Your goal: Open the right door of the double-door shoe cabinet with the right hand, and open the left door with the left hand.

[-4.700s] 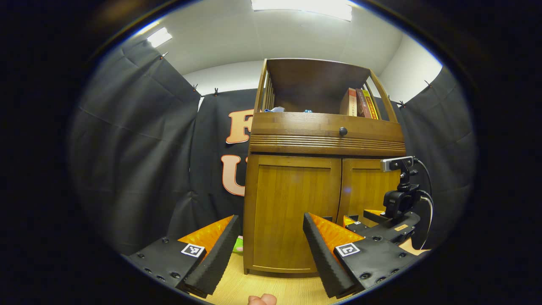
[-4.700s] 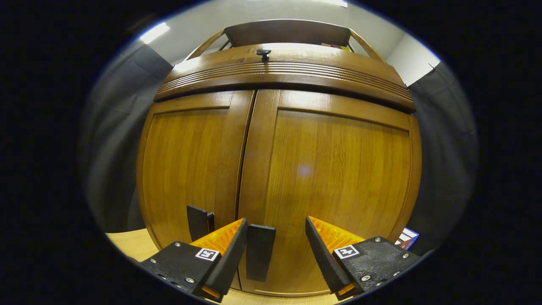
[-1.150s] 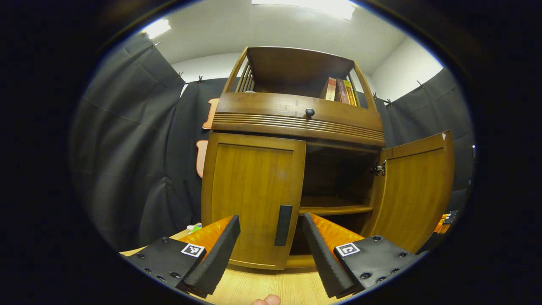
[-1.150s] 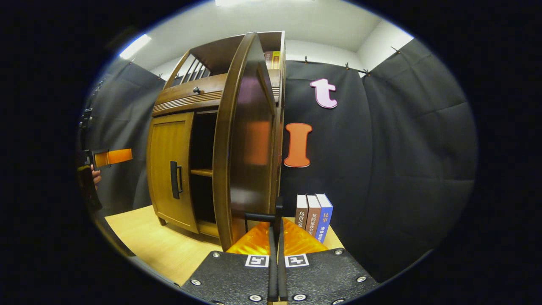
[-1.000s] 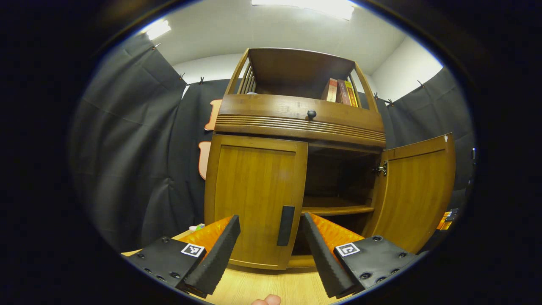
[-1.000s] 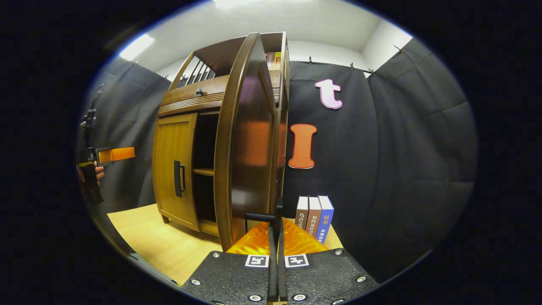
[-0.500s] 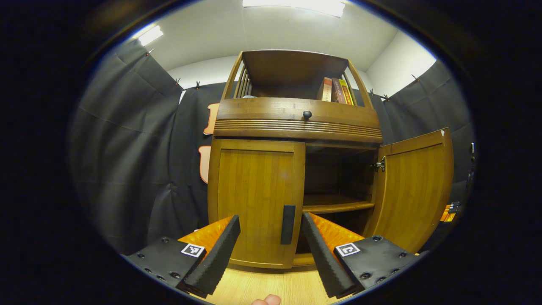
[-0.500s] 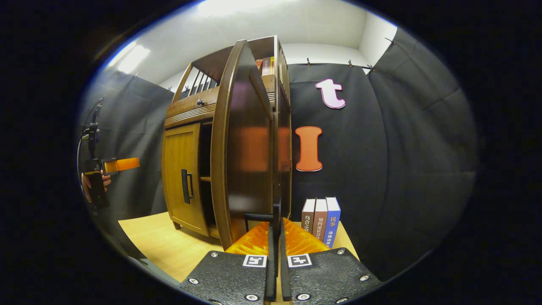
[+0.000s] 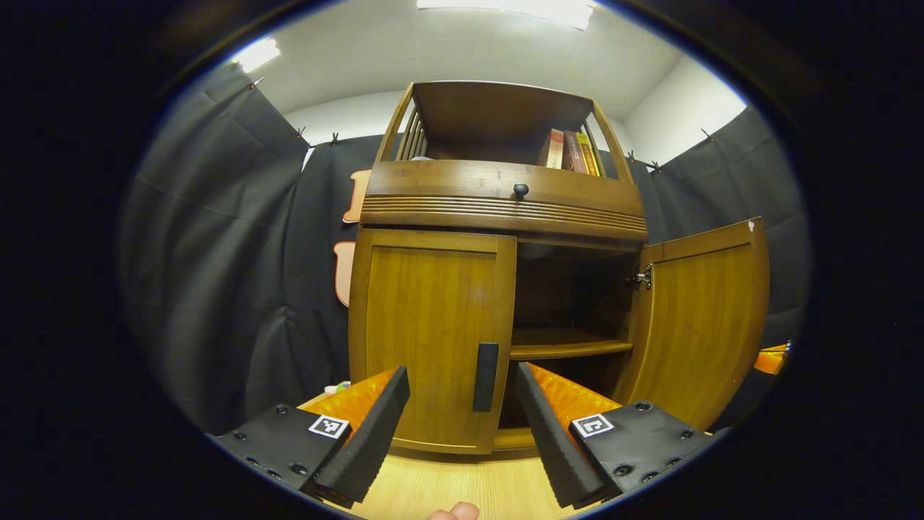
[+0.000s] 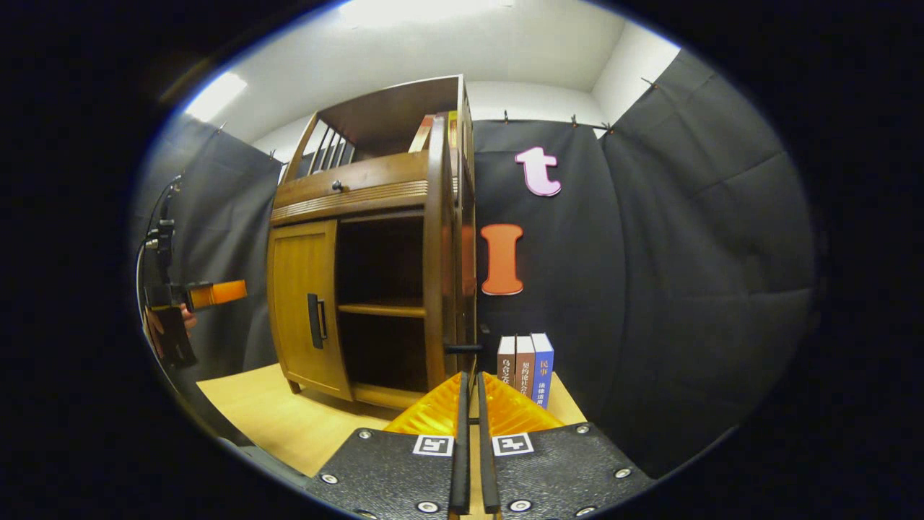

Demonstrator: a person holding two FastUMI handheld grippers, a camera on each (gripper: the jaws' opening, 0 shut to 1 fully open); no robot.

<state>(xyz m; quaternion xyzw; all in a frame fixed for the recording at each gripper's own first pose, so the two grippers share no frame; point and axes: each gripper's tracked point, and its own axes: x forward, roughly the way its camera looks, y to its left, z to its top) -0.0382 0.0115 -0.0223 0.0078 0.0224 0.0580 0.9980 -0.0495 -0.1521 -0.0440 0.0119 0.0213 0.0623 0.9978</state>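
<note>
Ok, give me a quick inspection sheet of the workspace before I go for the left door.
Surface: wooden tabletop, bare in front of the cabinet.
Job's things: right door wide open; left door shut, handle untouched.
Clutter: books on the top shelf; three books standing beside the cabinet.
Grippers: left gripper open, facing the left handle, apart from it; right gripper fingers nearly together at the right door's handle, grip unclear.
Cables: thin cable above the left gripper.
Surroundings: black cloth walls, ceiling lights.

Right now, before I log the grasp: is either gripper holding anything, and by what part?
Left gripper: open, nothing held. Right gripper: nearly closed at the right door's handle; a grip cannot be told.
</note>
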